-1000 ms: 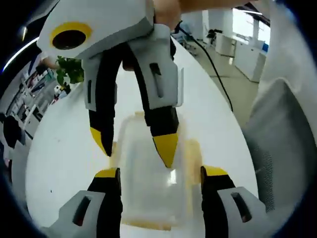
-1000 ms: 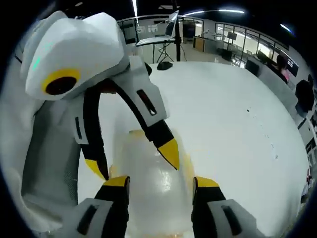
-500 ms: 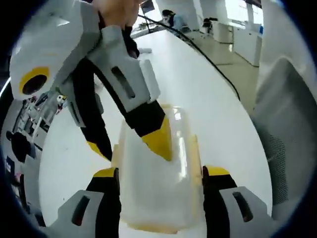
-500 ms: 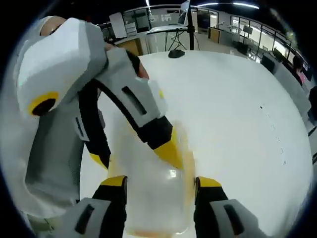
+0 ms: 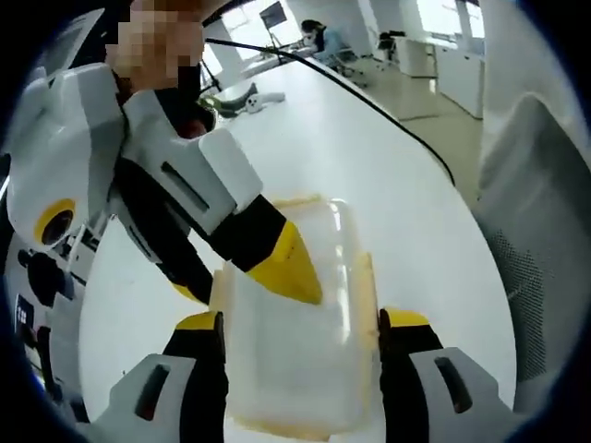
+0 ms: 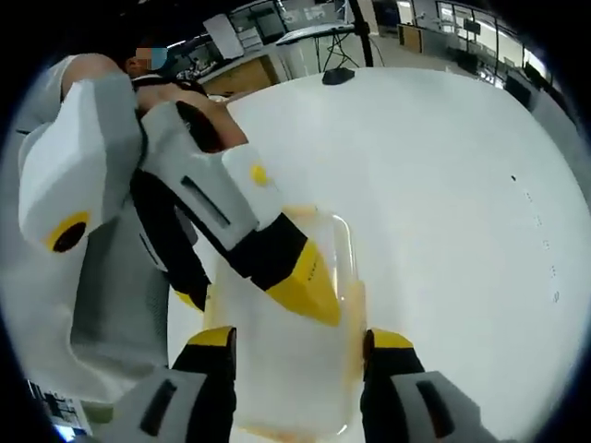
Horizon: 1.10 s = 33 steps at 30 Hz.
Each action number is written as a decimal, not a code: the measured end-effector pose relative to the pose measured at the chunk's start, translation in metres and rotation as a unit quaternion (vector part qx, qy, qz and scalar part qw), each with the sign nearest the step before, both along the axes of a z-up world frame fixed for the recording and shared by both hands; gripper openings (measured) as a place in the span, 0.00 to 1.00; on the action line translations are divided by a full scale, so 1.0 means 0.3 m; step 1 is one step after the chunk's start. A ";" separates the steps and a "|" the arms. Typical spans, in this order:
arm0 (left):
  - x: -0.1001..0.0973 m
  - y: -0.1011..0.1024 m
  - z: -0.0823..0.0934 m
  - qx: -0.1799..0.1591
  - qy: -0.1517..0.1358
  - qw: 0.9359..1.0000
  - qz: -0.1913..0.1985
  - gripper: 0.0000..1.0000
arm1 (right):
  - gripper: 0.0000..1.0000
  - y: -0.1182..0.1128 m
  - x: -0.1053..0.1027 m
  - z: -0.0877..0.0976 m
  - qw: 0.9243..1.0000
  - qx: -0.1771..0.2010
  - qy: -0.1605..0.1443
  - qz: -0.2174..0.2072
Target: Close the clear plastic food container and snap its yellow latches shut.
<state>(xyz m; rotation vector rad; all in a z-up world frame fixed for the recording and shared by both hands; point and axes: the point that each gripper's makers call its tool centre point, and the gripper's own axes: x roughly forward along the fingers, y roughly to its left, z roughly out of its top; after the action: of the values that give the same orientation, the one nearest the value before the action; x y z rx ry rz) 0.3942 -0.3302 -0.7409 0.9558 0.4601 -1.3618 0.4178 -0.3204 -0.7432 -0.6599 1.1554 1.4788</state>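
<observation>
The clear plastic container (image 5: 295,360) lies on the white table (image 5: 369,175), lid on top, a yellow latch (image 5: 367,277) along its right side. My left gripper (image 5: 300,323) is open, one jaw on each side of the container. My right gripper (image 5: 240,281) reaches in from the upper left, open, one yellow fingertip (image 5: 286,268) resting on the lid and the other beside the left wall. In the right gripper view the container (image 6: 295,378) sits between the open right gripper (image 6: 300,339), and the left gripper (image 6: 247,295) has a fingertip (image 6: 305,291) on the lid.
A black cable (image 5: 369,101) runs across the white table toward the far end. A grey mesh chair (image 5: 540,240) stands off the table's right edge. In the right gripper view a person's grey clothing (image 6: 106,305) is at left and a small black object (image 6: 337,77) lies far back.
Both views have tilted and moved closer to the container. In each view the other gripper has swung toward the upper left and its fingertip now lies flatter on the lid.
</observation>
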 end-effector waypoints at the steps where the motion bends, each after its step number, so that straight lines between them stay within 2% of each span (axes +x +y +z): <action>1: 0.001 0.000 0.001 -0.001 0.001 1.000 0.004 0.64 | 0.52 0.000 0.000 0.000 1.000 -0.002 0.003 0.000; 5: -0.005 0.002 -0.001 0.001 -0.006 1.000 0.000 0.64 | 0.51 0.002 -0.013 0.001 1.000 -0.016 0.007 0.000; 6: -0.006 0.003 -0.001 0.001 -0.006 1.000 -0.002 0.63 | 0.49 0.003 -0.026 0.000 1.000 -0.022 0.016 0.003; 7: -0.015 -0.003 -0.001 -0.003 -0.008 1.000 -0.014 0.63 | 0.49 -0.001 -0.028 -0.005 0.999 -0.027 0.016 0.012; 11: -0.014 -0.001 -0.008 0.004 -0.017 1.000 -0.001 0.63 | 0.49 0.000 -0.023 -0.005 0.999 -0.039 0.012 0.003; 14: -0.012 -0.005 -0.015 0.012 -0.033 0.999 0.009 0.62 | 0.49 -0.005 -0.021 -0.003 1.000 -0.027 0.012 0.000; 16: -0.010 -0.004 -0.016 0.006 -0.041 0.999 0.014 0.62 | 0.50 -0.004 -0.022 -0.003 1.000 -0.028 0.012 -0.006; 17: -0.009 -0.005 -0.018 0.013 -0.054 0.998 0.014 0.62 | 0.49 -0.005 -0.025 -0.002 1.000 -0.027 0.011 -0.007; 18: 0.025 0.003 -0.008 0.026 -0.098 0.995 0.016 0.62 | 0.49 -0.008 -0.025 -0.004 0.999 -0.030 0.013 -0.013; 20: 0.009 -0.001 -0.025 0.026 -0.098 0.995 0.020 0.62 | 0.49 -0.007 -0.030 -0.007 0.999 -0.028 0.015 -0.009; 22: 0.007 0.002 -0.015 0.008 -0.084 0.996 0.022 0.62 | 0.50 -0.012 -0.031 -0.003 1.000 -0.023 0.009 -0.005; 24: -0.018 -0.011 -0.006 -0.019 -0.060 0.998 -0.003 0.63 | 0.50 -0.011 -0.034 -0.004 1.000 -0.017 0.010 -0.002; 29: -0.032 -0.001 -0.004 -0.008 -0.054 0.998 -0.012 0.65 | 0.52 -0.004 -0.036 0.000 1.000 -0.002 0.010 -0.010; 33: -0.043 0.000 0.002 -0.007 -0.049 0.999 -0.012 0.65 | 0.51 0.002 -0.035 0.015 1.000 0.018 -0.023 -0.004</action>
<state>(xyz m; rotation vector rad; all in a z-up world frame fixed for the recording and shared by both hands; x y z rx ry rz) 0.3811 -0.3301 -0.7405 1.0153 0.3649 -1.3310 0.4072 -0.3199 -0.7387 -0.6596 1.0928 1.4672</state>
